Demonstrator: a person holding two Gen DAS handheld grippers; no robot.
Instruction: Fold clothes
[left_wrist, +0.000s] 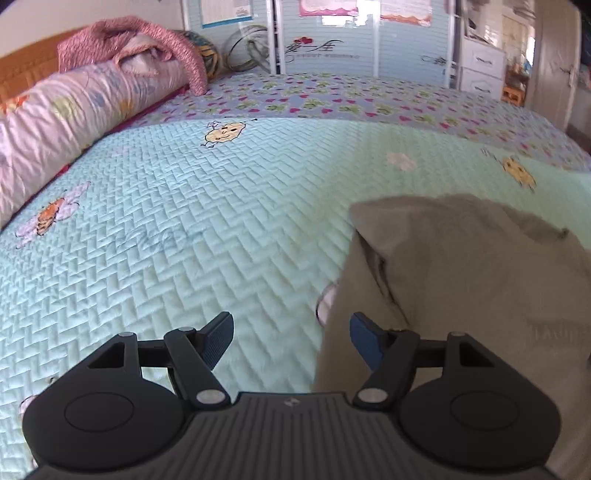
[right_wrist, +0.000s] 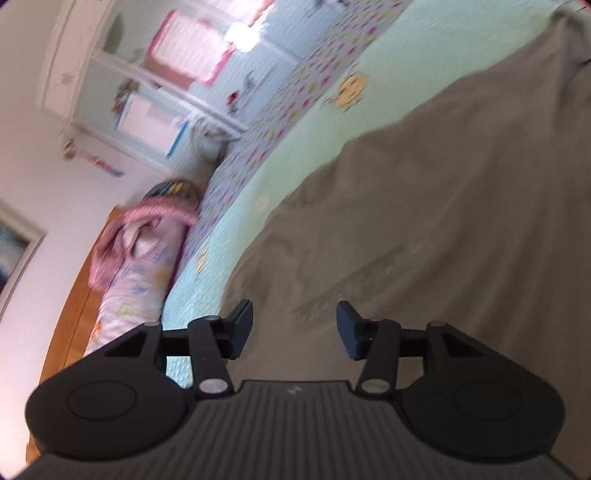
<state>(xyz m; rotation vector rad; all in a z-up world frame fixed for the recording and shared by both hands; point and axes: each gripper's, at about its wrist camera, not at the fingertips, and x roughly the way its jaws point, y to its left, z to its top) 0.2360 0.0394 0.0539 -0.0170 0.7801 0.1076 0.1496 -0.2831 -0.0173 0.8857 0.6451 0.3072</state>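
A grey-beige garment (left_wrist: 461, 280) lies on the pale green quilted bedspread (left_wrist: 184, 229), at the right of the left wrist view, with a folded corner at its top left. My left gripper (left_wrist: 291, 336) is open and empty, its right finger over the garment's left edge and its left finger over bare quilt. In the tilted, blurred right wrist view the same garment (right_wrist: 424, 206) spreads across the bedspread (right_wrist: 258, 206). My right gripper (right_wrist: 294, 325) is open and empty, just above the garment near its edge.
A rolled pink floral duvet (left_wrist: 66, 118) with a pink knit blanket (left_wrist: 147, 44) lies along the bed's left side against an orange headboard (left_wrist: 22, 70). Pale blue wardrobe doors (left_wrist: 332, 40) stand behind the bed, white drawers (left_wrist: 482, 68) at the right.
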